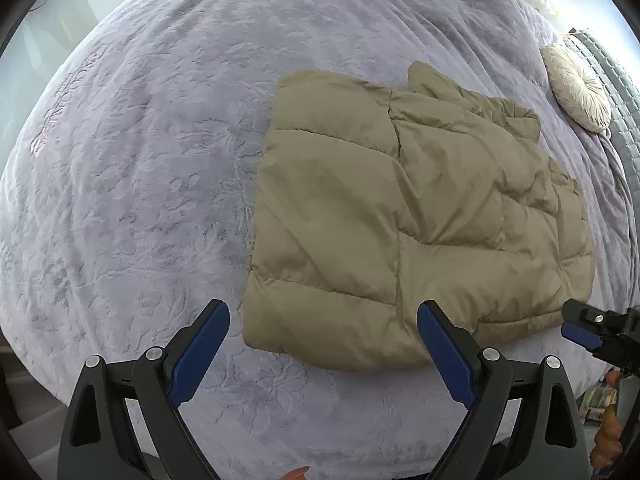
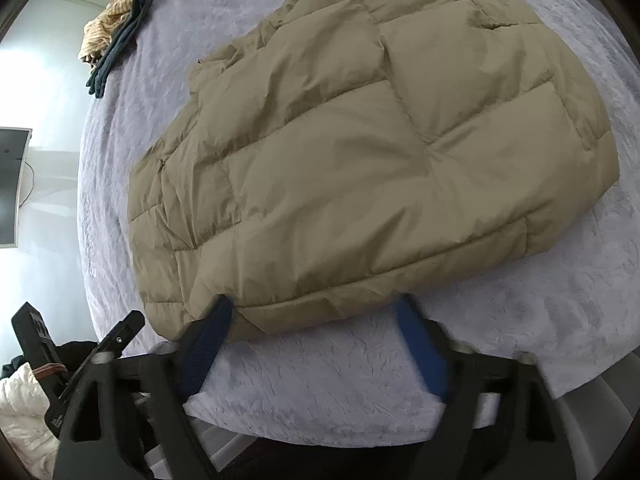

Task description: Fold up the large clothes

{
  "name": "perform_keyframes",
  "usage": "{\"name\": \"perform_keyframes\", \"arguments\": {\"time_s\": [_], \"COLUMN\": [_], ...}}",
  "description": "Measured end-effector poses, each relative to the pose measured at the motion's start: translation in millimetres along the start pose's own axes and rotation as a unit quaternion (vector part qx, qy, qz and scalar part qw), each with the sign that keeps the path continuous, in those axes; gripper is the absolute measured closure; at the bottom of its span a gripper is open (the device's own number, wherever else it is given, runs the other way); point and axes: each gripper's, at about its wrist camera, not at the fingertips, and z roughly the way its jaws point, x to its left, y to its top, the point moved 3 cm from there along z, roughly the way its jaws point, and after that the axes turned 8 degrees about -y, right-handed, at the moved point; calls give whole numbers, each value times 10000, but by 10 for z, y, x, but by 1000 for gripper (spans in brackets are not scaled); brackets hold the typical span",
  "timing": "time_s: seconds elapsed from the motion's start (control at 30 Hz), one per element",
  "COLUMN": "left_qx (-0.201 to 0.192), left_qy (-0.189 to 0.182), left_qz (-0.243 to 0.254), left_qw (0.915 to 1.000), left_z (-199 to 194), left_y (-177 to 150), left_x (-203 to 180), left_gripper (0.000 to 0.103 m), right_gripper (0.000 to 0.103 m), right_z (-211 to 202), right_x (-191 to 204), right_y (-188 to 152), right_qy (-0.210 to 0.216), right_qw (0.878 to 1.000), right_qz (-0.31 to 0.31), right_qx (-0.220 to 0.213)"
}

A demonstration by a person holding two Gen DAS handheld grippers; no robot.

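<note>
Much bare bedspread (image 1: 132,184) left of folded jacket (image 1: 400,208)

The right gripper (image 2: 316,320) shows motion-blurred fingers (image 2: 420,344) at the near hem of the folded jacket (image 2: 360,152). Beyond the jacket, a pile of clothes (image 2: 116,28) runs off the picture's edge. The jacket's underside and inner layers are hidden.

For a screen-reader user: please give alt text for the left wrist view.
A folded tan puffer jacket lies on a lavender bedspread. The left gripper hangs over its near edge, jaws open and empty. A round cream cushion sits at the far right.
</note>
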Motion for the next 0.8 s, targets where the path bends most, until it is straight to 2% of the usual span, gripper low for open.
{"name": "perform_keyframes", "arguments": {"time_s": [0.33, 0.37, 0.4, 0.43, 0.5, 0.57, 0.63, 0.8], "left_qx": [129, 129, 135, 141, 140, 101, 63, -62], "left_qy": [-66, -69, -80, -104, -170, -285, -419, -1055], "left_qz": [127, 111, 89, 64, 20, -15, -106, -493], "left_qw": [9998, 9998, 9998, 9998, 9998, 9995, 9990, 9932], "left_z": [98, 107, 115, 123, 139, 153, 166, 276], "left_y": [12, 15, 19, 27, 50, 103, 171, 404], "left_x": [24, 38, 52, 75, 122, 190, 281, 633], "left_gripper": [7, 7, 7, 7, 7, 7, 7, 8], "right_gripper": [14, 13, 4, 0, 0, 0, 0, 0], "right_z": [-3, -2, 2, 15, 48, 86, 84, 62], "right_x": [113, 129, 140, 153, 183, 224, 241, 208], "right_y": [-41, -48, -50, -54, -63, -83, -89, -88], "right_qy": [-169, -215, -259, -282, -235, -163, -239, -298], "right_qw": [9994, 9992, 9991, 9991, 9993, 9989, 9982, 9978], "right_qz": [-103, -139, -165, -196, -273, -429, -545, -575], "right_qx": [-272, -292, -289, -251, -96, 123, 121, 148]}}
